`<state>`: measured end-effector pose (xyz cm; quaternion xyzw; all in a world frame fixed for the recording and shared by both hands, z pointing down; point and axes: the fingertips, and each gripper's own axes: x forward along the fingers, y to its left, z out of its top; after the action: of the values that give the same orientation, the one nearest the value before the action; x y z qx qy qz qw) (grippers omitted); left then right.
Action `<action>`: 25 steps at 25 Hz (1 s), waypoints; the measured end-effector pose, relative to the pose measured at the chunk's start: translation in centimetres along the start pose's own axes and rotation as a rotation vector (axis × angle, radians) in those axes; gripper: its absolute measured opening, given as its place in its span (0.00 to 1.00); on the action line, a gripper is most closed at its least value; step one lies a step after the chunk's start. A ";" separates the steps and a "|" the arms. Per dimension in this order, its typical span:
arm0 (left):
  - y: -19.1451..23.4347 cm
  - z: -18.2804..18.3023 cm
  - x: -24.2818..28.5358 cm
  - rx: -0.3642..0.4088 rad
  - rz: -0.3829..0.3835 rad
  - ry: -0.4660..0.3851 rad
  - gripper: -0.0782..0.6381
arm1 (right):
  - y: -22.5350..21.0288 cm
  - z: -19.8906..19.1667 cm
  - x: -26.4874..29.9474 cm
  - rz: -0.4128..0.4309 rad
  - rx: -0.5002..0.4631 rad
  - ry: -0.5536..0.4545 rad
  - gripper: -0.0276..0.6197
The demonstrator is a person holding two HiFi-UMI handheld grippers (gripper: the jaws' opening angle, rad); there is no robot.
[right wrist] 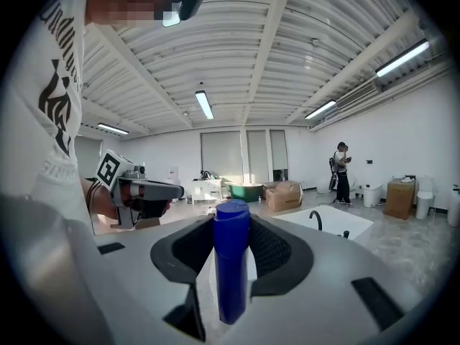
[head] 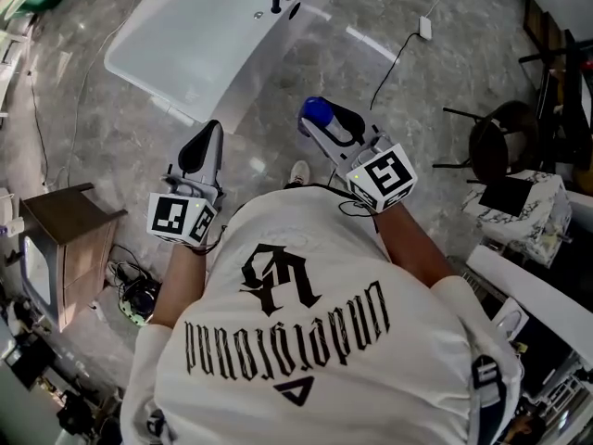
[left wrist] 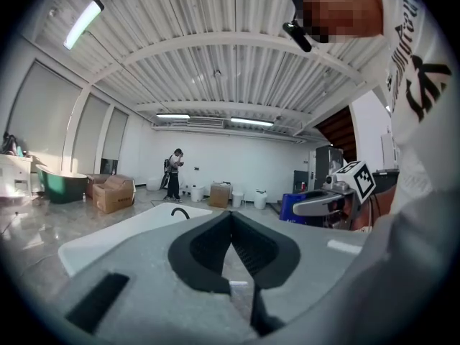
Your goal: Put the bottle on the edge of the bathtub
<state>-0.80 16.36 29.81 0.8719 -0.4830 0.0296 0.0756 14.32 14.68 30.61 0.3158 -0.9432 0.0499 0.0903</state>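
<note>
right gripper (right wrist: 231, 220) jaws clamped on smooth blue cylindrical bottle (right wrist: 231, 279) | left gripper (left wrist: 231, 225) jaws together | bathtub (head: 176, 49) glossy white

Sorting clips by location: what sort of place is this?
Likely a big warehouse-style hall, not a home bathroom: a white bathtub stands on open stone floor, with cardboard boxes and strip lights.
</note>
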 end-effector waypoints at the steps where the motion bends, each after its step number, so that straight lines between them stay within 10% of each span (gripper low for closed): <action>1: -0.2 0.0 0.7 -0.001 0.007 0.001 0.12 | -0.8 0.0 -0.1 0.006 0.001 0.001 0.28; 25: 0.4 0.7 10.0 -0.017 -0.010 0.008 0.13 | -9.3 -0.3 0.9 -0.010 0.007 0.033 0.28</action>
<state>4.17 7.66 30.44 0.8734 -0.4787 0.0283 0.0852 19.29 6.78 31.41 0.3201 -0.9398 0.0577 0.1049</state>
